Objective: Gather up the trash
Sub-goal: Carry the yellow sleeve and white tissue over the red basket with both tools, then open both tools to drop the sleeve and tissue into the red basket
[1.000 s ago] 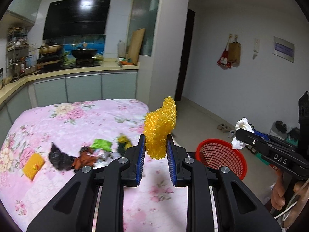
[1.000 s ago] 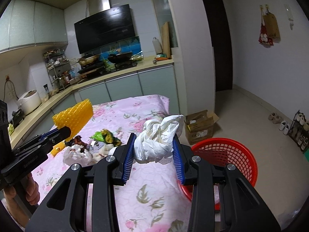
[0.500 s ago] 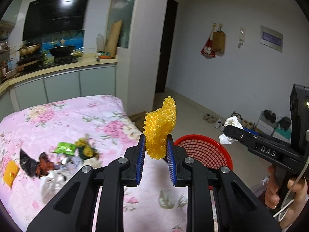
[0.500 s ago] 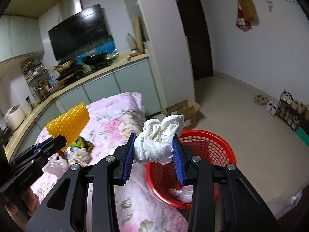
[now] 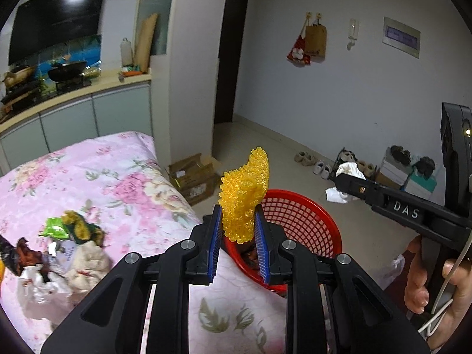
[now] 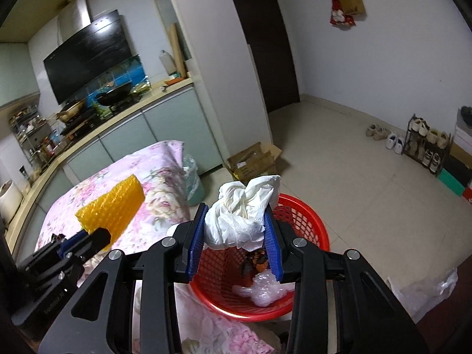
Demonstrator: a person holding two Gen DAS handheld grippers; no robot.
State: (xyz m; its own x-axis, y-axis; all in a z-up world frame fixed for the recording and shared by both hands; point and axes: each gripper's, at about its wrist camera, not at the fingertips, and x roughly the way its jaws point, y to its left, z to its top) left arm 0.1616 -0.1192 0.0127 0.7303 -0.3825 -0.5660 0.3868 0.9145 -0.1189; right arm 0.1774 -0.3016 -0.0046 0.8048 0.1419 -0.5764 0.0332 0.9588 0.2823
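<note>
You have 2 pieces of trash in hand and both are lined up for the drop. Your left gripper (image 5: pixel 237 231) is pinched on the yellow bubbly foam net sheet (image 5: pixel 244 197), gripping only its lower end, so most of it stands up above the blue pads and should fall free once you let go. Your right gripper (image 6: pixel 234 240) is clamped on the crumpled white paper wad (image 6: pixel 243 215), jaws set a little wider because the wad is bulkier; the paper bulges out above and below the pads.

The round red plastic mesh basket (image 6: pixel 306 224) sits on the tiled floor just beside the edge of the table covered in pink floral cloth (image 5: pixel 112 183), placed low so trash can be carried off the edge and dropped in. From the right wrist view the white wad hangs over the basket's open mouth, with a clear plastic bag and a dark orange scrap already at the bottom. From the left wrist view the yellow sheet sits over the near rim, so I judge you need to reach a bit further before releasing.

More trash waits on the cloth: a green wrapper (image 5: pixel 56 228), a dark wrapper and crumpled pale paper (image 5: pixel 88 261).
</note>
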